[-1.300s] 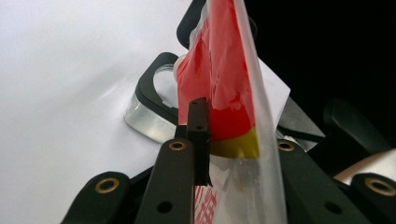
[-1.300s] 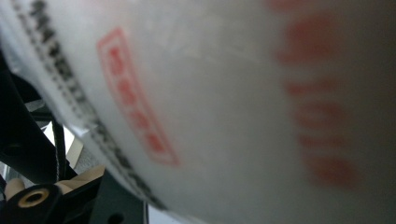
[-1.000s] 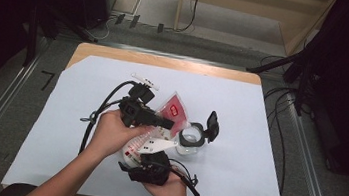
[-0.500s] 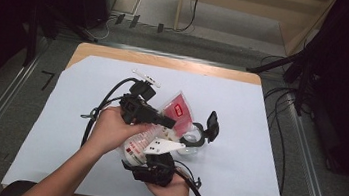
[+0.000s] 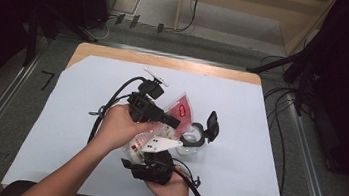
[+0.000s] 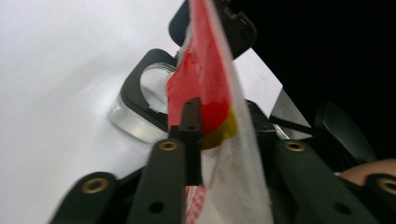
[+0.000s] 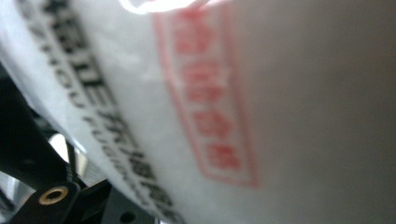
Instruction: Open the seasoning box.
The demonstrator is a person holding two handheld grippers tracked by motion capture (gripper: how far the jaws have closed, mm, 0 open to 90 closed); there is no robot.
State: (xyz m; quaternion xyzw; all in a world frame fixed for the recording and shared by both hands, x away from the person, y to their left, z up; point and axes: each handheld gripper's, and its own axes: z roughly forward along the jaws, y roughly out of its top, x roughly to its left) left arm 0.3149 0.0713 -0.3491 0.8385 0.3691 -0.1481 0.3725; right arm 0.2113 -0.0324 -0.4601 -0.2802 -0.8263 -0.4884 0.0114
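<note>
A clear plastic packet (image 5: pixel 181 111) with a red label and white contents is held tilted above the white sheet. My left gripper (image 5: pixel 172 123) reaches in from the left. Its jaws have just been opening, and the packet (image 6: pixel 205 79) stands edge-on between them, touching one pad (image 6: pixel 191 123). My right gripper (image 5: pixel 148 148) comes up from below, shut on the packet's lower end. In the right gripper view the packet's printed side (image 7: pixel 233 93) sits close to the lens. A small glass jar (image 5: pixel 192 143) in a black frame sits just past the packet, its black lid (image 5: pixel 213 125) hinged up.
A white sheet (image 5: pixel 258 138) covers the wooden table (image 5: pixel 206 67). Black cables (image 5: pixel 111 100) loop from the left gripper across the sheet. Dark equipment and floor cables surround the table.
The left gripper's jaws stand a little wider around the packet. The left hand has shifted slightly. The right hand and the jar have stayed put.
</note>
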